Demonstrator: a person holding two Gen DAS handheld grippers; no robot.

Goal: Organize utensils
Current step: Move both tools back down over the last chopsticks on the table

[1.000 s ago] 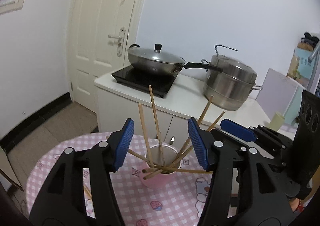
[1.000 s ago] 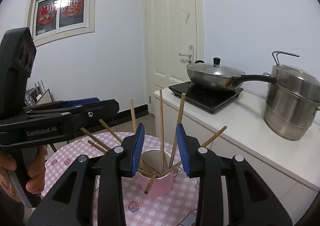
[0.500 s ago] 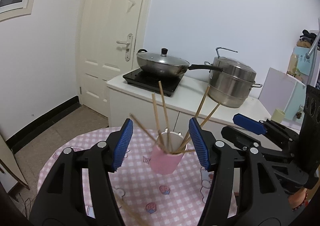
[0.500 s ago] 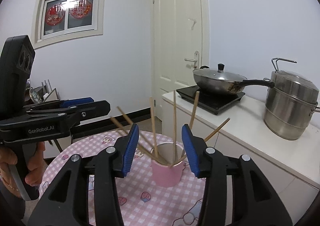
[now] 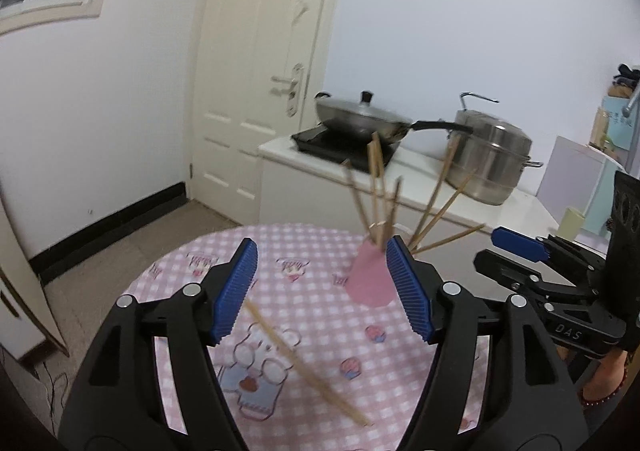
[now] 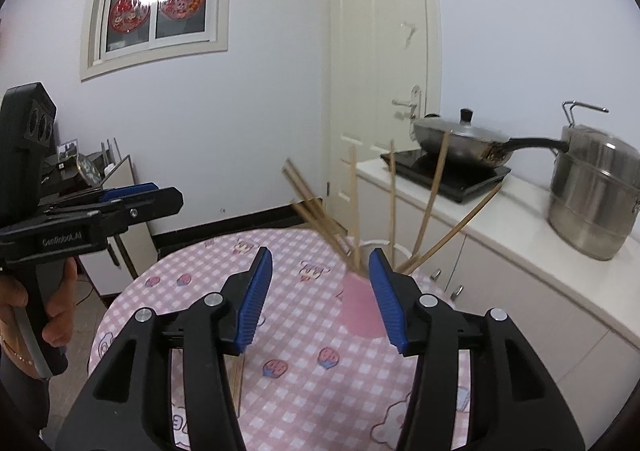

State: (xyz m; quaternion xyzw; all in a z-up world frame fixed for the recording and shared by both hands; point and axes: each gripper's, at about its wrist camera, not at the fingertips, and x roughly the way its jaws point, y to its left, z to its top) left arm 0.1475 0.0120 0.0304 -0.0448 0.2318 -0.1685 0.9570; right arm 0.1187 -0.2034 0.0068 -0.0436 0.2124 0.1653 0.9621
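Observation:
A pink cup (image 5: 370, 281) holding several wooden chopsticks (image 5: 376, 191) stands at the far right of a round table with a pink checked cloth (image 5: 304, 291). One loose chopstick (image 5: 304, 365) lies on the cloth below my left gripper (image 5: 322, 291), which is open and empty, held above the table. In the right wrist view the cup (image 6: 358, 305) and its chopsticks (image 6: 352, 207) sit just ahead of my right gripper (image 6: 320, 297), open and empty. A loose chopstick (image 6: 239, 379) shows under its left finger.
A white counter (image 5: 420, 187) behind the table carries a hob with a lidded wok (image 5: 360, 119) and a steel steamer pot (image 5: 486, 159). A white door (image 5: 264, 71) is at the back. The table's edge curves round at left.
Both grippers have pulled back and up from the cup, which now looks farther away and to the right. More of the cloth and a loose chopstick have come into view.

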